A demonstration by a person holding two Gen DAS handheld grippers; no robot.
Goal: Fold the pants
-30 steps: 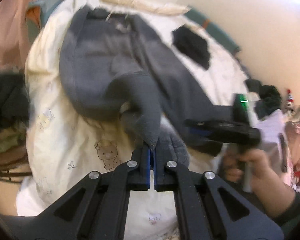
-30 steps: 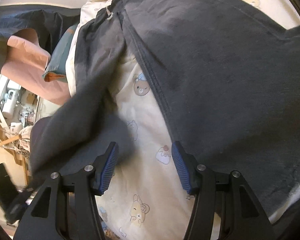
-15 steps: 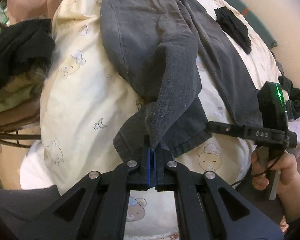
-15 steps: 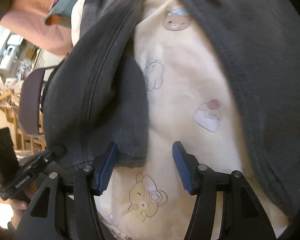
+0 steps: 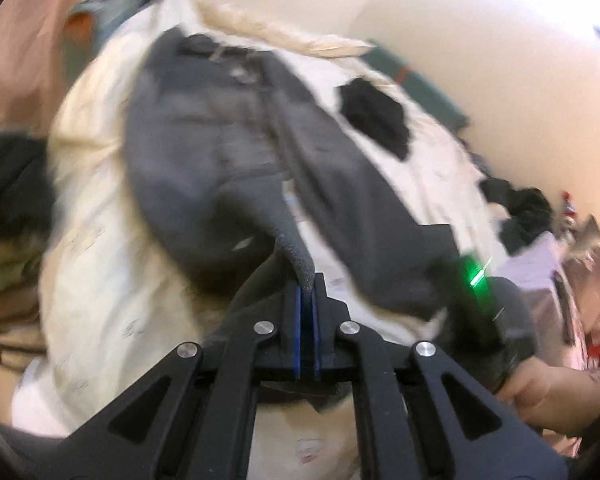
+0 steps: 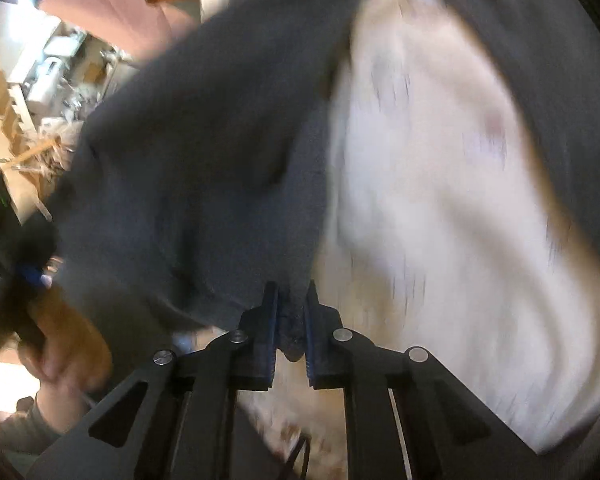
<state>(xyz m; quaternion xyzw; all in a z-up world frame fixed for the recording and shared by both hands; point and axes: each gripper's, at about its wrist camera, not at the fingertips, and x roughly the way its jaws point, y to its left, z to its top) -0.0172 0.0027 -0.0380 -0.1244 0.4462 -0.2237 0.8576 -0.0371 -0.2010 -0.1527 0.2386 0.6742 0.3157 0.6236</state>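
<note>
The dark grey pants (image 5: 228, 148) lie spread on a bed covered by a cream quilt (image 5: 96, 248) with faint printed figures. Seen from the left wrist, their long axis runs from the waistband (image 5: 216, 50) at the far end of the quilt toward the camera. One leg is lifted in a ridge that rises to the left tool (image 5: 307, 292). The other leg slants toward the near right, still flat on the quilt.

The left tool is pressed together, pinching a cuff corner of the raised leg between its blue pads. The right tool (image 6: 291, 312) is closing, and a fold of the pants' hem (image 6: 290, 334) sits between its pads, which appear to press on it. In the right wrist view the fabric drapes up and left from that tool, with bare quilt to its right.

A black garment (image 5: 374, 118) lies on the quilt to the right of the pants. Both views are blurred; no writing or label can be read.
</note>
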